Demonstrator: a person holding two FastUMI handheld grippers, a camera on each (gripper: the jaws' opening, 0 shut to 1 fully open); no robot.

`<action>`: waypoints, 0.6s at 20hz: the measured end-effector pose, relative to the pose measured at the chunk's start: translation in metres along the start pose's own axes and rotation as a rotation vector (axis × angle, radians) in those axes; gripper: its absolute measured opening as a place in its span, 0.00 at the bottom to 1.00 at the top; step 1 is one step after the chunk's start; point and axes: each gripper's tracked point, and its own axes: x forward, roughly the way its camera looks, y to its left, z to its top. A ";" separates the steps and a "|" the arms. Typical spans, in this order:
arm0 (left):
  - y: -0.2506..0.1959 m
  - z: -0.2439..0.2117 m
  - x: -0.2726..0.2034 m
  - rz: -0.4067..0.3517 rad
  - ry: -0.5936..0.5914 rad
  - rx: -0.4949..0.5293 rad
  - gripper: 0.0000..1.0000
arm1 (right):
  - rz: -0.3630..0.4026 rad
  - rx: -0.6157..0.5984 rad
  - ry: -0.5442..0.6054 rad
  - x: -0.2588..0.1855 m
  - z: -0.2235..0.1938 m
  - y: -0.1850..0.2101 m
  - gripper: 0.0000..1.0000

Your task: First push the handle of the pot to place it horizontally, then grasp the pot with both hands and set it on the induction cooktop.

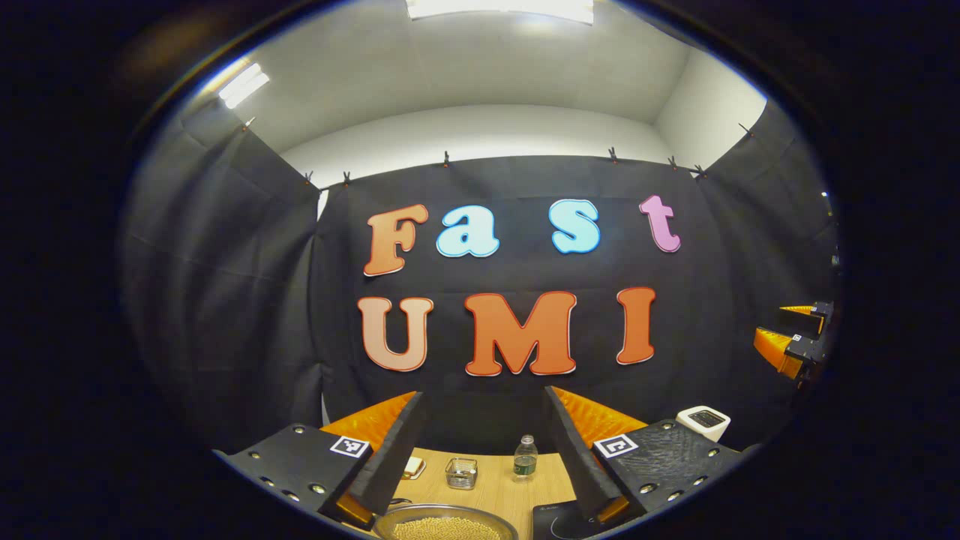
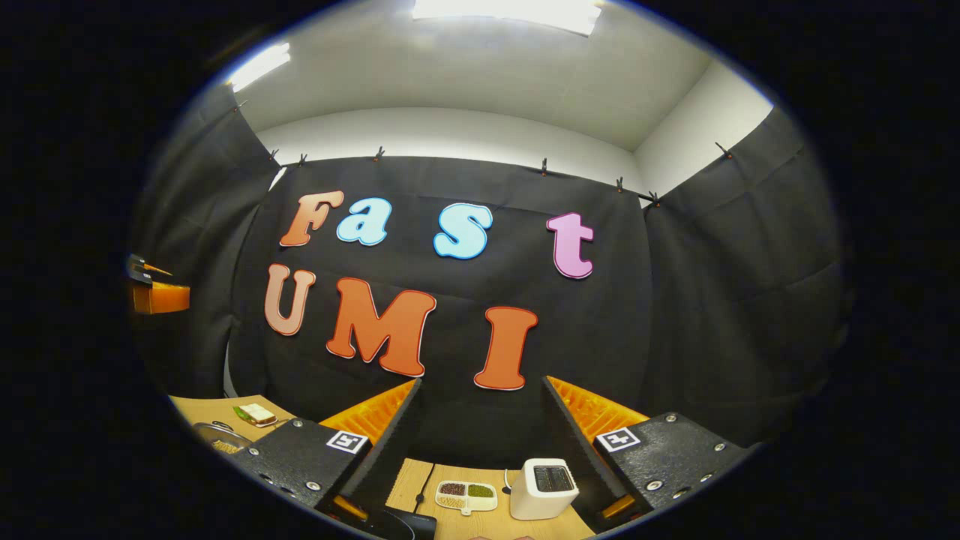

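Holding both grippers high above the table [image 1: 480, 480], you kept the left gripper [image 1: 484, 420] and right gripper [image 2: 480, 409] spread wide, gripping nothing. Your pot [image 1: 446, 525] sat below the left one, beside the induction cooktop [image 1: 559, 523], with a toaster [image 2: 544, 487] farther right.

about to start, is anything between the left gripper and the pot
Nothing visible. The left gripper is open, raised above the pot; bottle and small container stand farther back on the table.

Wood table [image 1: 491, 495] w/ pot [image 1: 446, 525], cooktop [image 1: 559, 523], bottle [image 1: 526, 456], toaster [image 2: 543, 488], divided tray [image 2: 466, 494].
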 end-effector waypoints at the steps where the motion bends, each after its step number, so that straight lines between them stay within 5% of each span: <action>1: 0.004 -0.007 0.004 -0.011 0.018 0.005 0.85 | -0.015 0.007 0.008 0.001 -0.001 0.002 0.95; 4: -0.007 -0.041 0.016 -0.119 0.121 -0.023 0.63 | -0.049 0.010 0.008 0.002 -0.003 0.011 0.95; 8: 0.002 -0.100 0.021 -0.175 0.274 -0.019 0.11 | -0.086 0.002 0.038 0.006 -0.012 0.023 0.95; 12: -0.003 -0.159 0.017 -0.253 0.420 0.023 0.03 | -0.098 -0.004 0.081 0.006 -0.026 0.034 0.95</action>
